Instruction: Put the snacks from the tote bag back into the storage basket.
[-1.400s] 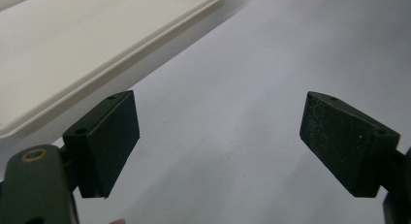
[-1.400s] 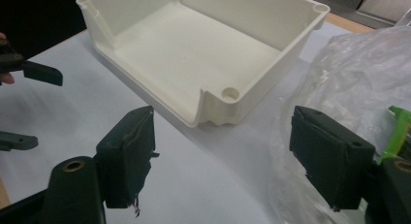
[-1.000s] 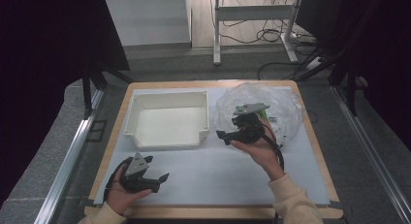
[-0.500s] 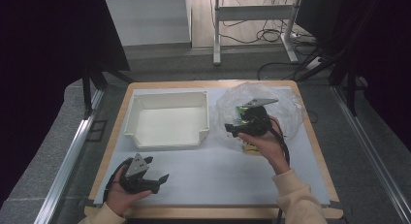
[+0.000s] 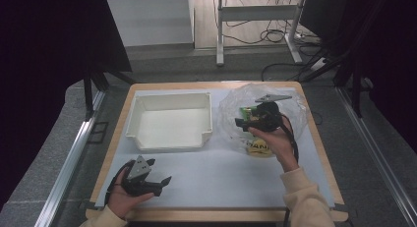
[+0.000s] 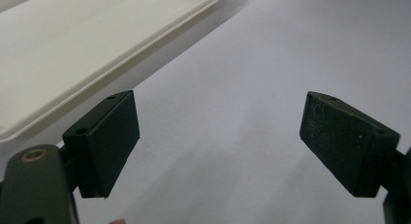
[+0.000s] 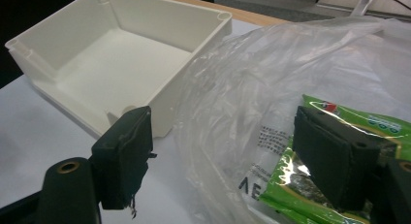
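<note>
At 2 o'clock, clear bag [image 5: 290,109]: green packets [image 7: 310,185] inside, print blurred.
Right gripper [image 7: 223,161]: jaws wide, holding nothing, over the bag.
Left gripper [image 6: 218,141]: 7 o'clock, gaping, empty.
White bin [image 5: 169,121]: 11 o'clock.

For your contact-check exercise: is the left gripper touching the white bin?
Apart. The high view shows bare table between the left gripper and the white bin; its open jaws hold nothing.

**Dark room around a lit wooden table**

A wood-edged table [image 5: 120,120] is covered by a white sheet [image 5: 221,173]. Grey carpet [image 5: 44,163] is seen around it, aluminium rails [image 5: 69,158] alongside. A white desk frame [image 5: 255,13] and loose cables [image 5: 246,38] are seen behind, flanked by black panels [image 5: 44,40].
</note>
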The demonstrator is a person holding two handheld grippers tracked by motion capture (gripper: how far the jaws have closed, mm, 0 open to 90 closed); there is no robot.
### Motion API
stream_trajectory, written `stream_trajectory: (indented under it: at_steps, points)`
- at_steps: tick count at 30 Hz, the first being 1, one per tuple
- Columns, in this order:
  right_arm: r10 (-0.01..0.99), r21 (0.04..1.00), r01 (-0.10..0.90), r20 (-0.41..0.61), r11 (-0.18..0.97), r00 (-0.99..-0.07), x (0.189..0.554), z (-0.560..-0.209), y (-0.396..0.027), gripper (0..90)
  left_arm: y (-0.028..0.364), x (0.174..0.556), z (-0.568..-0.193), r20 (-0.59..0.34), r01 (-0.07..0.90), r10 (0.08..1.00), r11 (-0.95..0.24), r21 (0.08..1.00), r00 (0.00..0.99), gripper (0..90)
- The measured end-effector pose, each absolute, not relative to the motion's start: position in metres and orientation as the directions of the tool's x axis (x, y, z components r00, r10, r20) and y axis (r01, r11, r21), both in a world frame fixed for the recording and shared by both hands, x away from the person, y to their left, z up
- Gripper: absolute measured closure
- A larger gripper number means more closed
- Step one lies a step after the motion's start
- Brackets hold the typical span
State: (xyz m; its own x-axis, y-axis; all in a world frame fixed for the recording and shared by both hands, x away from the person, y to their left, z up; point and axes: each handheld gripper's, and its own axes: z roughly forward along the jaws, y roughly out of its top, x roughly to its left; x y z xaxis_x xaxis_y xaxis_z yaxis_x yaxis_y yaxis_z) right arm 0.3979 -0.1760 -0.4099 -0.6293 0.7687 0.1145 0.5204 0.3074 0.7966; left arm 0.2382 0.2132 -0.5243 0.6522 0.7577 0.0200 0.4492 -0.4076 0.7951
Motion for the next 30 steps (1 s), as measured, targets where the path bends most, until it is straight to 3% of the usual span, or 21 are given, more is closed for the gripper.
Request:
stream_trajectory:
  at_steps: [30]
  points:
    - [0.841, 0.756, 0.605, 0.14, 0.25, -0.522, 0.441, -0.421, -0.21, 22.2, 0.209, 0.236, -0.525, 0.025, 0.442, 0.744, -0.424, 0.79, 0.668, 14.4]
